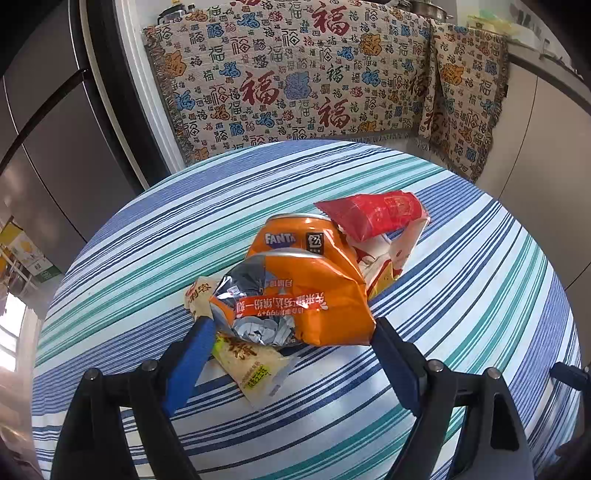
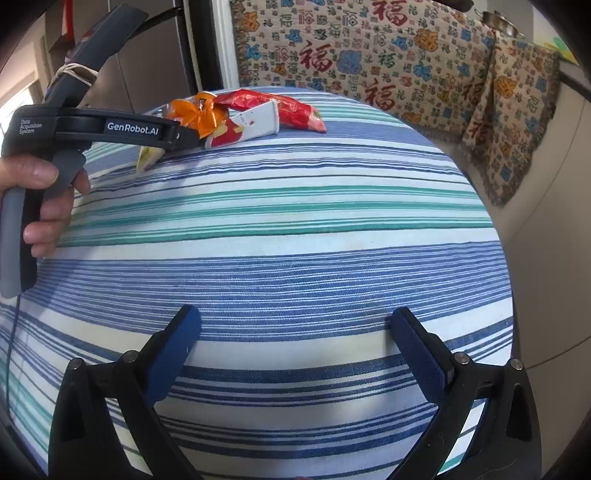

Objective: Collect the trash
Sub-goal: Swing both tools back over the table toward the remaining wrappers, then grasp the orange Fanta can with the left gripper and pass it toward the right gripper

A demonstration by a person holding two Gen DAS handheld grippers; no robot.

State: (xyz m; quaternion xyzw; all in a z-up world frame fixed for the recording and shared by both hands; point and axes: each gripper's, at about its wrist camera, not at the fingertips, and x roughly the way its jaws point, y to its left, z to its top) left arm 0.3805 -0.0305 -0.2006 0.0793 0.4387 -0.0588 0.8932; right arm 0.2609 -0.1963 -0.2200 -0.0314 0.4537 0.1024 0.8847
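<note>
A pile of trash lies on the round striped table (image 1: 480, 295). It holds a crushed orange Fanta can (image 1: 295, 236), an orange snack bag (image 1: 317, 306) with its silver inside showing, a red wrapper (image 1: 373, 214), a white and red wrapper (image 1: 388, 258) and a pale yellow packet (image 1: 251, 365). My left gripper (image 1: 291, 332) is open, its fingertips either side of the orange bag's near edge; I cannot tell whether they touch it. The right wrist view shows that gripper (image 2: 192, 138) at the pile (image 2: 236, 118), held by a hand (image 2: 44, 195). My right gripper (image 2: 295, 321) is wide open over bare cloth, holding nothing.
Behind the table (image 2: 295, 221) hangs a patterned cloth (image 1: 295, 81) with red characters, draped over a counter. Grey cabinet doors (image 1: 55, 147) stand at the left. Pots (image 1: 428, 9) sit on top behind the cloth. The table's rim curves close at the right (image 2: 495, 221).
</note>
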